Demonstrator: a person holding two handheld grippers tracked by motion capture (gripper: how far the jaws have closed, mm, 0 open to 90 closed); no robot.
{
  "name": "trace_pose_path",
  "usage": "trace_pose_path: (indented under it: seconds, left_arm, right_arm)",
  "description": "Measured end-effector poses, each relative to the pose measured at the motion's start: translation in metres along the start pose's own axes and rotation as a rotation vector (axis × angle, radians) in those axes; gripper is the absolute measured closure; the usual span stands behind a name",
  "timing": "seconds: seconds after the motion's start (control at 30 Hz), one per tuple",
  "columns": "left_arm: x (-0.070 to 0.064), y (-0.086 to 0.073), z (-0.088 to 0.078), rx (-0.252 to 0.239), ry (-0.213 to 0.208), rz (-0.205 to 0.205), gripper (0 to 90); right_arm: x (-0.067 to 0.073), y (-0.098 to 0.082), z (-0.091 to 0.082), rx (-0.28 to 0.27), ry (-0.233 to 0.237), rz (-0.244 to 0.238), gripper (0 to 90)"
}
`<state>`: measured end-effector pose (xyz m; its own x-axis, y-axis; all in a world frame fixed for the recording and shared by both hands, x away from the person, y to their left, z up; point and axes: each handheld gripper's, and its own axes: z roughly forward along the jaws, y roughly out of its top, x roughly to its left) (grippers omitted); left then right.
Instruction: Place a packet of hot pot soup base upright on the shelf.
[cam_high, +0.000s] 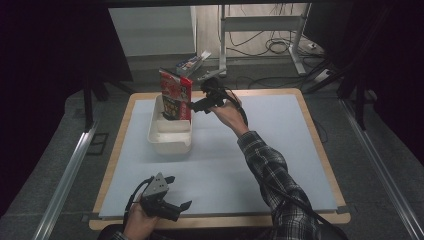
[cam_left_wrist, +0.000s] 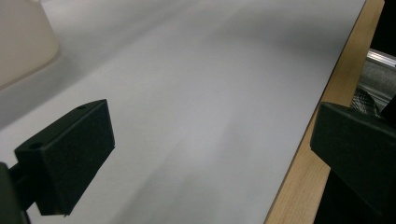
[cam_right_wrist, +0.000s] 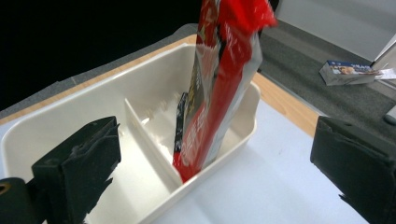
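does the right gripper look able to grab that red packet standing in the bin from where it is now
Probably yes. The right gripper is open right beside the red packet, which stands upright in the far compartment of the white bin, well above its rim. Nothing sits between the jaws and the packet.

Right arm: long sleeve (cam_high: 272, 175) in a dark plaid with pale check lines, cuffed at the wrist. Right gripper (cam_high: 196, 106): black body, a black cable looping from its rear; its block-shaped fingers (cam_right_wrist: 77, 170) carry frayed, torn black padding. Left gripper (cam_high: 179, 192): black, topped by a grey three-cornered plate with small holes; its fingers (cam_left_wrist: 67, 156) are smooth black blocks, each with a round recess.
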<state>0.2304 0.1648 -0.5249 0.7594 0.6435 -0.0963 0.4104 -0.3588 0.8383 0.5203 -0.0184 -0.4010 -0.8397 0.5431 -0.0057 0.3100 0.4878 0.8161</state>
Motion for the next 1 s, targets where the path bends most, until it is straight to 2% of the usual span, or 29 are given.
trace_pose_path:
  seconds: [0.37, 1.0]
  left_arm:
    - [0.0, 0.0, 0.001, 0.003, 0.001, 0.0, 0.0]
    - [-0.001, -0.001, 0.003, 0.018, 0.001, 0.008, 0.0]
  right_arm:
    - [0.001, -0.022, -0.019, 0.013, 0.002, -0.016, 0.1]
    - [0.009, -0.06, -0.071, -0.004, -0.017, -0.05, 0.0]
